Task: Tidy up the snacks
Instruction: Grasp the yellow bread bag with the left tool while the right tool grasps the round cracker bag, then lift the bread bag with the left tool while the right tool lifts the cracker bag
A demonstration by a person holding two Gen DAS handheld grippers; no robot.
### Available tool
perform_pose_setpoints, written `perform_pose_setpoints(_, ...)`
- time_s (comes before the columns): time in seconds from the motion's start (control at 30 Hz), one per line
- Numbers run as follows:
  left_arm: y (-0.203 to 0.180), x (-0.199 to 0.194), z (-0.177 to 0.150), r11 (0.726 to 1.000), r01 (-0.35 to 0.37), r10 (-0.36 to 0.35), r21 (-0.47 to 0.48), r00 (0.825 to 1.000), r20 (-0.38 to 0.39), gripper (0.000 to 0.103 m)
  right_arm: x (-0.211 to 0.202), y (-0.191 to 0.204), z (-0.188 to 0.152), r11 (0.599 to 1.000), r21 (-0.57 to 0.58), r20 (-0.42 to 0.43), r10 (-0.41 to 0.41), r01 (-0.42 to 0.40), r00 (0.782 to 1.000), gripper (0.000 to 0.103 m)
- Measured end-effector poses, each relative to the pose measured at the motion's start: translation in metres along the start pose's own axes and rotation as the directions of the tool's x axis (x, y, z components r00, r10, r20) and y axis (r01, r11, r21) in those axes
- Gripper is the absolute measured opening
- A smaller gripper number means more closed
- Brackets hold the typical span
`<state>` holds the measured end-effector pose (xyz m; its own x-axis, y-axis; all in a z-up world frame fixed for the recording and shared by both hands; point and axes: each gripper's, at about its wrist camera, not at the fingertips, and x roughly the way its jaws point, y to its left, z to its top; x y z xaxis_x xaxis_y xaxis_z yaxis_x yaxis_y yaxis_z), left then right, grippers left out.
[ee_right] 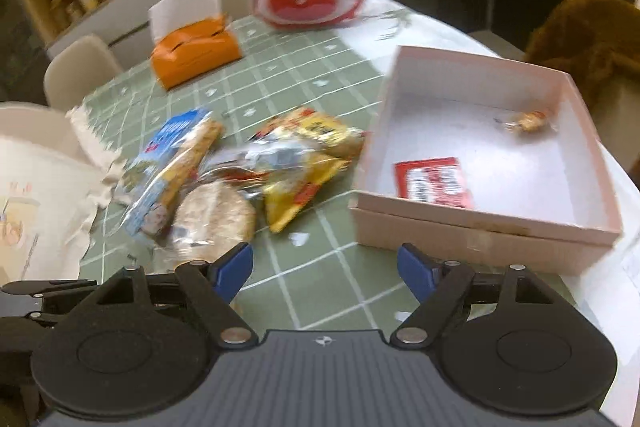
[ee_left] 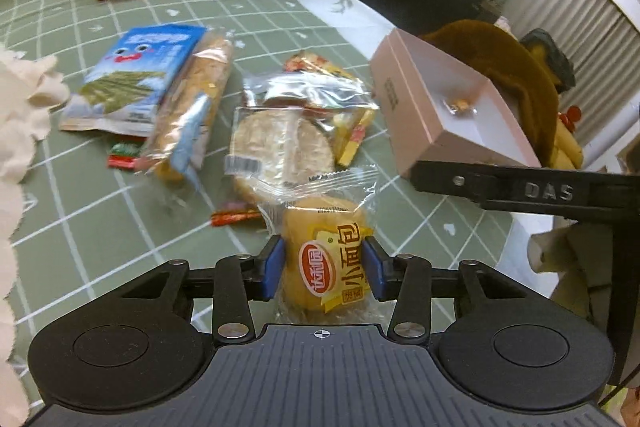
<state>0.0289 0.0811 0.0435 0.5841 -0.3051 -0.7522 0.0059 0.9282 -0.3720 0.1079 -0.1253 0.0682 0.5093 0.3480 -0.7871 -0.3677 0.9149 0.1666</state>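
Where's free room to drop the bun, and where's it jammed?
Free: most of the pink box floor, between the red packet and the wrapped candy; also bare cloth between box and snack pile. Crowded: the pile itself.

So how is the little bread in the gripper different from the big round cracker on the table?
The small bread is plump, golden yellow and sits between the left gripper's blue pads; the round rice cracker is flat, pale, speckled and lies loose in the snack pile. The bread's wrapper carries a red and yellow label; the cracker's shows a barcode. Both are sealed in clear plastic.
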Motion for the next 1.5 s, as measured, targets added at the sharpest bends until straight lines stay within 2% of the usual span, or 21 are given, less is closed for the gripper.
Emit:
perform_pose_setpoints(0.1, 0.004, -0.01, -0.005, 0.999, -0.051, 0.051, 0.012, 0.999, 0.008, 0.047, 0.011, 0.019, 0.006, 0.999, -0.006, -0.019, 0.036, -0.036, 0.999, 0.08)
perform_pose_setpoints(0.23, 0.015, -0.015, -0.015, 0.999, -0.048, 0.048, -0.018, 0.999, -0.005, 0.047, 0.034, 0.051, 0.017, 0.997, 0.0, -0.055, 0.076, -0.077, 0.996, 0.08)
perform_pose_setpoints(0.47, 0.021, -0.02, -0.017, 0.997, -0.056, 0.056, -0.047, 0.998, 0.001, 0.047, 0.08, 0.092, 0.029, 0.999, -0.043, -0.147, 0.027, -0.034, 0.989, 0.08)
perform_pose_setpoints(0.6, 0.02, -0.021, -0.017, 0.997, -0.059, 0.059, -0.047, 0.998, 0.0, 0.047, 0.1, 0.097, 0.031, 0.997, -0.074, -0.186, 0.007, -0.021, 0.983, 0.083)
perform_pose_setpoints(0.83, 0.024, -0.024, -0.019, 0.997, -0.039, 0.039, -0.065, 0.999, -0.006, 0.047, 0.082, 0.08, 0.022, 0.996, -0.088, -0.157, 0.001, -0.015, 0.988, 0.077)
perform_pose_setpoints(1.0, 0.024, -0.024, -0.021, 0.998, -0.027, 0.025, -0.063, 0.999, -0.02, 0.047, 0.054, 0.051, -0.001, 0.997, -0.068, -0.129, -0.044, 0.035, 0.991, 0.077)
perform_pose_setpoints(1.2, 0.021, -0.022, -0.021, 0.997, -0.036, 0.035, -0.067, 0.999, -0.023, 0.047, 0.02, 0.008, -0.031, 0.998, -0.004, -0.119, -0.055, 0.055, 0.991, 0.077)
perform_pose_setpoints(1.5, 0.005, -0.01, -0.018, 0.999, -0.003, 0.001, -0.047, 0.999, -0.041, 0.047, -0.014, -0.026, -0.065, 0.997, -0.05, -0.132, -0.058, 0.052, 0.99, 0.078)
